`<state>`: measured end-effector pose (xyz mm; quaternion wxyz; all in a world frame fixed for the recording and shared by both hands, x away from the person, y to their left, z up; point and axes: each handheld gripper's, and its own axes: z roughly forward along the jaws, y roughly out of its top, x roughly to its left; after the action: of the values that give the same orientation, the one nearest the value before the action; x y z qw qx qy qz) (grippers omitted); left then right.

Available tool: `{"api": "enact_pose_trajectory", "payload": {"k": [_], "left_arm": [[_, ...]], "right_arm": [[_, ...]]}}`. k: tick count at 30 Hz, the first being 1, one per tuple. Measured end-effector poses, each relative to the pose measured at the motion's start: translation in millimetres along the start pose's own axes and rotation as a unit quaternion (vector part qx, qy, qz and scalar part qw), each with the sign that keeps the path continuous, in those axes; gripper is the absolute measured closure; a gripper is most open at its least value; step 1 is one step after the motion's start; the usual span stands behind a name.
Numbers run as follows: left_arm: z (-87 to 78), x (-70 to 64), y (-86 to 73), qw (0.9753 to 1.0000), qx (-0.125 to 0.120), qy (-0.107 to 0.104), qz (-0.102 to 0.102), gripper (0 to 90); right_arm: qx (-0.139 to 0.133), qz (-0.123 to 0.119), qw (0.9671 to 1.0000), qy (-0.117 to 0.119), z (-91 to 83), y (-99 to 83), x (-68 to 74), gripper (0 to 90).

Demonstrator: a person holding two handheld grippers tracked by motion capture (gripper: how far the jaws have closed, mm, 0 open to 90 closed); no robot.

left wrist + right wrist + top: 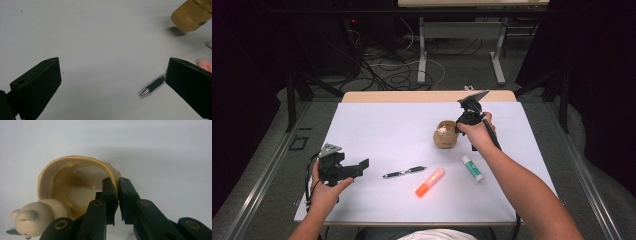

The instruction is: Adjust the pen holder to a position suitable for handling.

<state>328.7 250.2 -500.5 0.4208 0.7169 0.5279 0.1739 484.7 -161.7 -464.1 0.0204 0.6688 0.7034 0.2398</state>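
Note:
A tan ceramic cup [445,135] with a small cream animal figure on its rim stands on the white table right of centre. My right gripper [459,125] is shut on the cup's rim: in the right gripper view one jaw is inside the cup [75,185] and the other outside, with the wall pinched between them. The cream figure [37,218] sits at the lower left of that view. My left gripper [357,167] is near the front left and open, its jaws wide apart with nothing between them. A black pen [404,172] lies to its right; the pen's tip [147,90] is near the jaw.
An orange highlighter [430,182] and a white glue stick with a green cap [473,168] lie near the front, right of the pen. The white sheet [377,125] covers the table. Cables and table legs [422,55] lie on the floor beyond the far edge.

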Motion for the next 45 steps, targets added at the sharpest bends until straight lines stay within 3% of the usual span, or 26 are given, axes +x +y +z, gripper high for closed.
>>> {"api": "enact_pose_trajectory", "payload": {"k": [1,2,7,10,11,12,13,19,20,21,27,30,33,34,37,39,40,45], "left_arm": [[0.2,-0.3,0.0,1.0000,0.000,0.000,0.000,0.4],[-0.2,0.0,0.3,1.0000,0.005,0.000,0.002,0.4],[-0.3,-0.6,0.4,1.0000,0.005,-0.002,0.003,0.4],[-0.3,-0.5,0.5,1.0000,0.007,-0.003,0.004,0.4],[-0.3,-0.5,0.5,1.0000,0.007,-0.003,0.004,0.4],[-0.3,-0.5,0.4,1.0000,0.007,-0.003,0.004,0.4],[-0.3,-0.5,0.4,1.0000,0.007,-0.003,0.004,0.4],[-0.3,-0.4,0.6,0.9999,0.007,-0.005,0.005,0.4],[-0.2,-0.6,0.6,0.9999,0.008,-0.005,0.005,0.4],[0.0,-0.6,0.6,0.9999,0.008,-0.005,0.005,0.4],[1.4,-1.8,0.2,1.0000,0.003,-0.004,0.006,0.4],[1.1,-1.5,0.5,0.9999,0.007,-0.006,0.005,0.4],[1.1,-1.1,0.5,0.9999,0.008,-0.006,0.007,0.4],[1.2,-1.1,0.5,0.9999,0.009,-0.007,0.008,0.4],[1.4,-1.2,0.5,0.9999,0.009,-0.007,0.008,0.4],[2.0,-1.6,0.2,0.9999,0.007,-0.006,0.007,0.4],[2.3,-1.7,0.1,0.9999,0.006,-0.005,0.007,0.4],[1.9,-1.9,0.6,0.9999,0.010,-0.006,0.011,0.4]], "right_arm": [[0.001,0.008,1.0000,0.001,0.7,-1.1,4.6,84.0],[0.007,-0.005,1.0000,0.001,1.2,-2.5,5.4,84.0],[0.020,-0.011,0.9997,0.009,7.5,-7.8,18.7,84.0],[0.027,-0.010,0.9995,0.016,10.8,-8.8,24.9,84.0],[0.028,0.000,0.9994,0.021,11.8,-8.7,28.0,84.0],[0.030,-0.010,0.9993,0.019,12.5,-9.1,27.9,84.0],[0.031,0.003,0.9993,0.023,13.3,-8.8,31.7,84.0],[0.038,-0.002,0.9990,0.024,15.8,-11.2,36.9,83.9],[0.043,-0.013,0.9989,0.018,15.9,-11.9,36.0,83.9],[0.047,-0.001,0.9988,0.016,15.7,-11.7,38.0,83.9],[0.046,0.001,0.9985,0.030,20.8,-15.5,39.2,83.7],[0.069,-0.006,0.9975,0.015,22.0,-15.1,40.3,83.7],[0.075,0.006,0.9970,0.019,27.1,-14.6,41.7,83.4],[0.078,0.025,0.9964,0.023,28.0,-14.1,43.8,83.1],[0.072,0.027,0.9965,0.032,29.6,-13.0,43.4,82.6],[0.086,0.024,0.9957,0.025,28.8,-11.7,41.5,82.1],[0.085,0.036,0.9953,0.029,28.9,-11.2,41.8,82.0],[0.087,0.051,0.9941,0.042,29.1,-11.6,37.5,82.0]]}}
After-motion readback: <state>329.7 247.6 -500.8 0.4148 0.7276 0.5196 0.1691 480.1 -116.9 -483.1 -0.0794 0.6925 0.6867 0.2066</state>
